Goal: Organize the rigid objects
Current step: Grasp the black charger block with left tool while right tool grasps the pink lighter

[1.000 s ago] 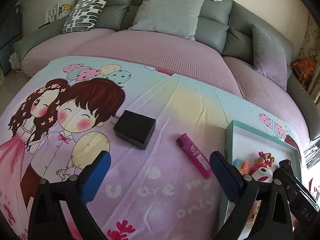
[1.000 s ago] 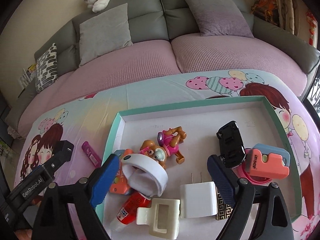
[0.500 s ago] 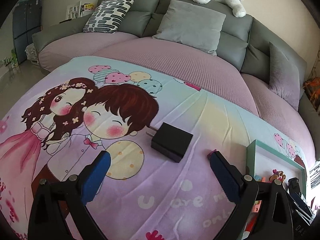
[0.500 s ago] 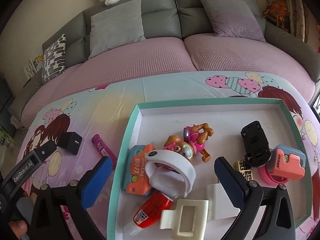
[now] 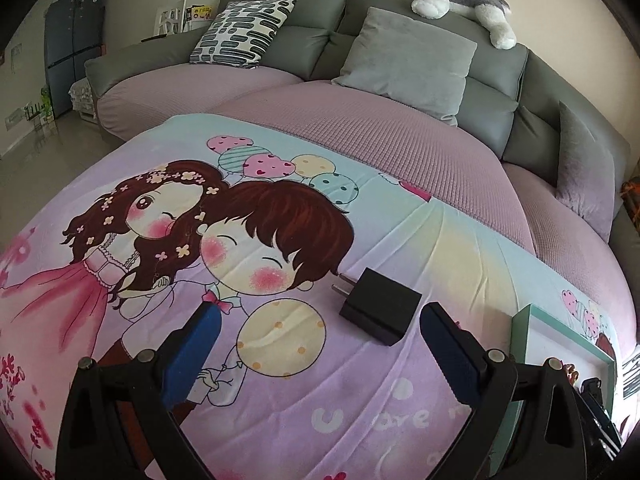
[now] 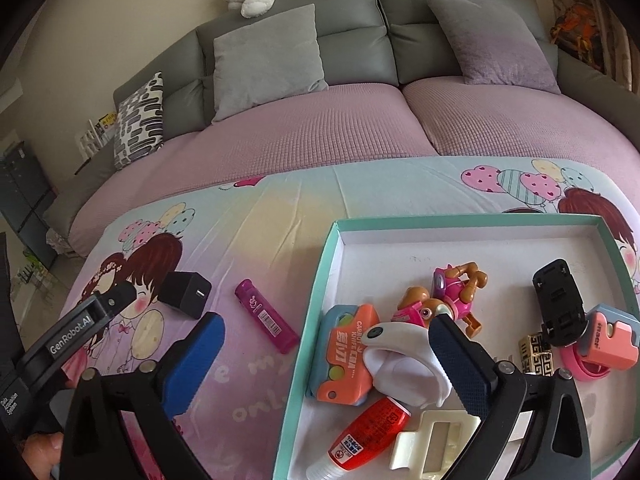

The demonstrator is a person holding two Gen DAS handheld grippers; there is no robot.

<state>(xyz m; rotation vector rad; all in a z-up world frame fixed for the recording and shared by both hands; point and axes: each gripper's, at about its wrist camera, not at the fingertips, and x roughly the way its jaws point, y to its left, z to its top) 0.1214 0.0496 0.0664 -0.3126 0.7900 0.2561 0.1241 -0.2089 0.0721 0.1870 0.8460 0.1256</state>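
Cartoon-print cloth is covering the worktop (image 5: 280, 400). I'm holding my left hand-held gripper (image 5: 316, 344) spread and empty near the black charger (image 5: 380, 310); my right hand-held gripper (image 6: 324, 364), spread too, is straddling the tray (image 6: 312, 316) rim, probably lining up on the magenta lighter (image 6: 266, 314).

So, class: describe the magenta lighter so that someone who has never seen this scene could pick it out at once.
Find the teal-rimmed tray on the cartoon blanket. On the blanket just outside its left wall, two things lie loose: a black charger and, nearer the tray, the lighter. It is the slim magenta stick with a barcode label; the charger is a squat black block.
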